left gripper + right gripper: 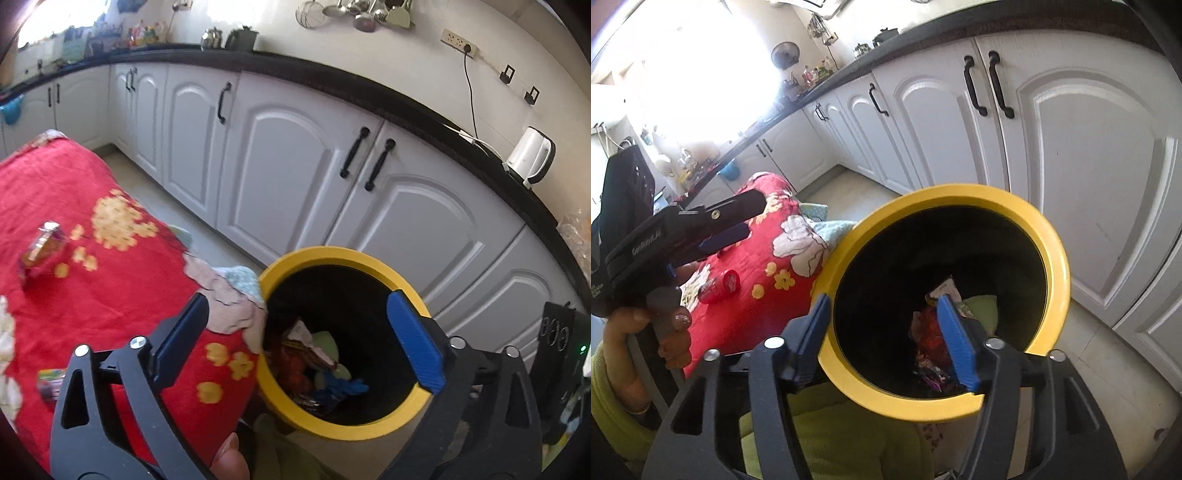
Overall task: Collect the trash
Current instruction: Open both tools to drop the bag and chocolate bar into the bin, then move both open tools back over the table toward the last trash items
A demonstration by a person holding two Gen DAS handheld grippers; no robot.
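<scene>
Your left gripper and right gripper hang spread, empty, over the yellow-rimmed bin at the red floral tablecloth's corner, white cabinets behind.

White cabinets — sunlit window

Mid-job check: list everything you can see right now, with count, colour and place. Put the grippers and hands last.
bin: one, yellow rim, black inside, on the floor beside the table
trash in bin: a mixed pile, red, blue, green, at the bottom
tablecloth: one, red with yellow flowers, over the table
wrappers on cloth: at least two, one orange, far left; another at the near edge
cabinets: white doors, black handles, behind the bin
kettle: one, white, right on the counter
left gripper: open, empty, above the bin
right gripper: open, empty, above the bin
hand: on the left gripper's handle
</scene>
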